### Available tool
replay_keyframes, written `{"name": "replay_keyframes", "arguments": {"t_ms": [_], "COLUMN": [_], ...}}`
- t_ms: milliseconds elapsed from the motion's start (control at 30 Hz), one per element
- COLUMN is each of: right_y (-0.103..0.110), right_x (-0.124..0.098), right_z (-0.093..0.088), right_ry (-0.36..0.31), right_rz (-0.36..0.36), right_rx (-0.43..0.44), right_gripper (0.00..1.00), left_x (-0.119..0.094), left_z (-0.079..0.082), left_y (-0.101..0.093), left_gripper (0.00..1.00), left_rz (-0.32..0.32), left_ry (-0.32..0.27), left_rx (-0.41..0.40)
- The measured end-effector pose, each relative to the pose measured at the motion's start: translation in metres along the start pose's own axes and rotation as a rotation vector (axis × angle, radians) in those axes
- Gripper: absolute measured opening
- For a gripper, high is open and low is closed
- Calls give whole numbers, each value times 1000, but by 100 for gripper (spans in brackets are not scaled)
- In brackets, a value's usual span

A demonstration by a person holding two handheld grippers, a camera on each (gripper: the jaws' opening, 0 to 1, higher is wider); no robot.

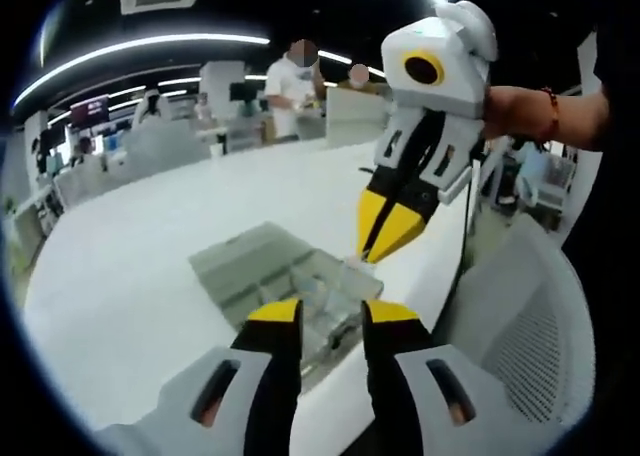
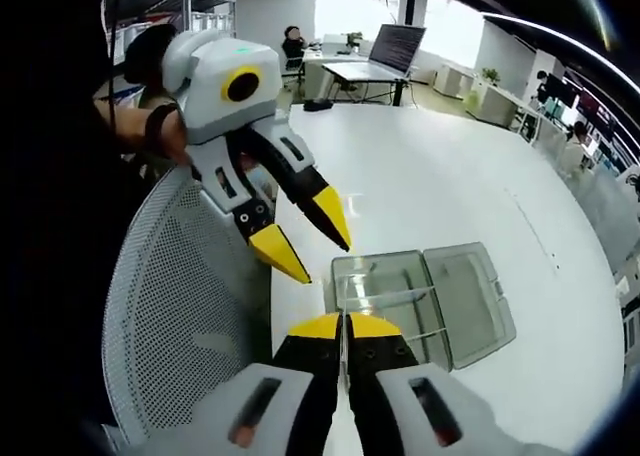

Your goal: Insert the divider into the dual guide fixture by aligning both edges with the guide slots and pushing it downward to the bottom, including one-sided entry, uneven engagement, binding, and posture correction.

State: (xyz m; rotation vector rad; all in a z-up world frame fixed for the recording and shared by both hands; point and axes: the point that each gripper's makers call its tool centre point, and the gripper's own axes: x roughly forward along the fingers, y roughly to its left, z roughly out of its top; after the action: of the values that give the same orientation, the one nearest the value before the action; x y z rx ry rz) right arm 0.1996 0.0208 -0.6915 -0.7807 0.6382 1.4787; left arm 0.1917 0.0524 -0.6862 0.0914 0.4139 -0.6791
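Observation:
A clear plastic box [image 1: 250, 261] [image 2: 375, 268], the guide fixture, lies on the white table with its lid [image 2: 470, 286] folded open beside it. A thin clear divider [image 2: 390, 298] [image 1: 353, 268] stands upright across the box. My right gripper [image 2: 346, 324] [image 1: 380, 248] is shut on the divider's near edge, its yellow tips pressed together. My left gripper [image 1: 332, 311] is open and hovers just above the box's near side with nothing between its jaws. In the right gripper view, the left gripper [image 2: 320, 251] hangs to the left of the box, apart from it.
The round white table [image 1: 150, 236] [image 2: 450, 176] stretches behind the box. A white mesh chair back [image 1: 530, 316] [image 2: 190, 306] stands close against the table's near edge. People [image 1: 295, 86] stand at desks far behind, and a laptop [image 2: 395, 46] sits on another table.

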Motion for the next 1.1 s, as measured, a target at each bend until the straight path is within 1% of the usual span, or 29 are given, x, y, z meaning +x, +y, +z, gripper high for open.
{"name": "replay_keyframes", "arguments": {"t_ms": [67, 167, 333, 500, 700, 867, 967, 1100], "right_y": [-4, -6, -9, -13, -17, -25, -30, -34], "right_x": [1, 1, 2, 3, 3, 1, -1, -1], "right_z": [-2, 0, 0, -2, -4, -5, -8, -3], "right_ry": [16, 17, 31, 41, 43, 27, 31, 5], "right_rz": [-4, 1, 16, 15, 21, 3, -7, -8], "right_rx": [4, 1, 3, -1, 9, 24, 33, 52], "right_gripper": [0, 0, 0, 0, 0, 0, 0, 0], "left_x": [1, 1, 1, 2, 4, 3, 2, 1], "left_z": [0, 0, -1, -2, -1, -2, -5, -3], "left_y": [1, 4, 4, 1, 1, 2, 3, 1], "left_gripper": [24, 25, 26, 31, 32, 33, 34, 37], "left_rz": [3, 16, 19, 9, 1, -10, -8, -11], "left_ry": [-2, -16, -24, -19, -19, -14, 1, -16], "left_rx": [-7, -25, -46, -54, -55, -60, -63, -78]}}
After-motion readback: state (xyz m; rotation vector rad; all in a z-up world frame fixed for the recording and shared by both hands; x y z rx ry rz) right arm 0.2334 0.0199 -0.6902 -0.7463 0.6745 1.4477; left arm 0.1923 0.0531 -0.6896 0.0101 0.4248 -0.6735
